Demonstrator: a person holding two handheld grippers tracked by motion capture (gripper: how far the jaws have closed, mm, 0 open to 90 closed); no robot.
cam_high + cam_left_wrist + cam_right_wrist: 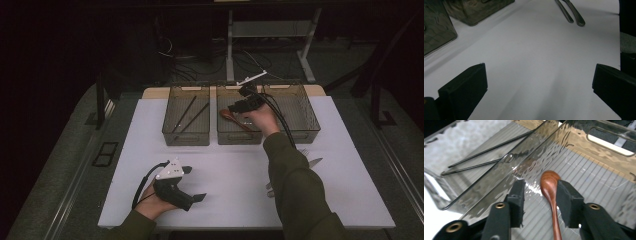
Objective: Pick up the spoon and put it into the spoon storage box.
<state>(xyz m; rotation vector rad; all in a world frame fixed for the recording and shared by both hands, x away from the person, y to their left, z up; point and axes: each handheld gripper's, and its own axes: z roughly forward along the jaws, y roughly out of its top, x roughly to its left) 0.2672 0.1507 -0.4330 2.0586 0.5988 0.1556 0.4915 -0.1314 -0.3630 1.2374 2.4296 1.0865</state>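
A brown wooden spoon (549, 182) lies on the ribbed floor of the middle clear bin (584, 152), bowl end away from me. My right gripper (540, 195) reaches into that bin with its jaws apart on either side of the spoon's neck. The spoon sits close to the right pad, with a clear gap to the left pad. From above, the right gripper (240, 106) hangs over the middle bin (239, 136) beside the spoon (229, 115). My left gripper (194, 184) rests near the front of the white table, jaws wide with nothing between them (539, 80).
The left bin (186, 137) holds two black chopsticks (190, 114) (486, 152). A third clear bin (300, 131) stands at the right. Metal cutlery (312, 162) (571, 12) lies on the white table (235, 180) by the right forearm.
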